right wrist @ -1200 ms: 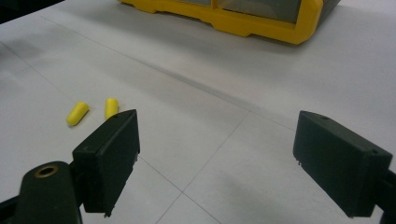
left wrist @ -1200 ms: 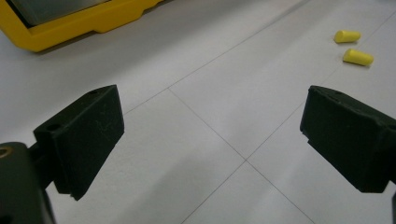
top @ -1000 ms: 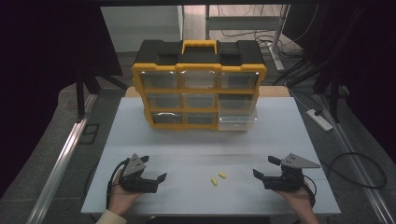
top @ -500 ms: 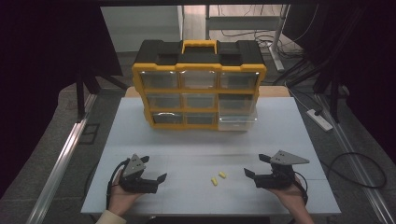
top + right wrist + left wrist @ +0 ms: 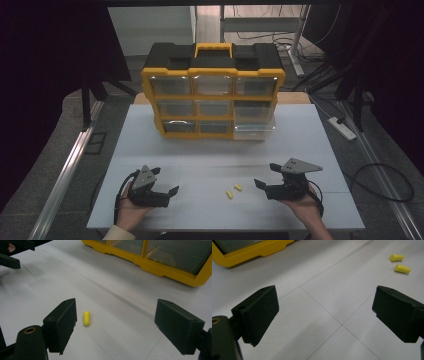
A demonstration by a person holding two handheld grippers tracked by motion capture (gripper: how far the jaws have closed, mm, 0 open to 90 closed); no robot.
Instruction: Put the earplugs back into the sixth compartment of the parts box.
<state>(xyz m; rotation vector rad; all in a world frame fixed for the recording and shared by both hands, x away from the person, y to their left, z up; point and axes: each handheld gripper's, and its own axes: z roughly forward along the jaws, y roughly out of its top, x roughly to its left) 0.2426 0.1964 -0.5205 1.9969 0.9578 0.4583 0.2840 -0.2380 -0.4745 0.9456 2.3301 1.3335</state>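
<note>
Both grippers sit low over the near part of the white table [image 5: 300,135], each with its jaws spread wide and nothing between them. Right gripper [image 5: 264,184] points toward two yellow foam earplugs [image 5: 233,190], which lie close together on bare tabletop between the two tools, nearer the right one. In the right gripper view one earplug [image 5: 86,318] lies just beside the left jaw, with open surface around it. Left gripper [image 5: 167,191] rests well apart from them; its own view shows both earplugs [image 5: 399,263] far ahead at the upper right. Behind stands a yellow-and-black drawer organiser [image 5: 213,90], its bottom right clear drawer [image 5: 254,130] pulled out slightly.
</note>
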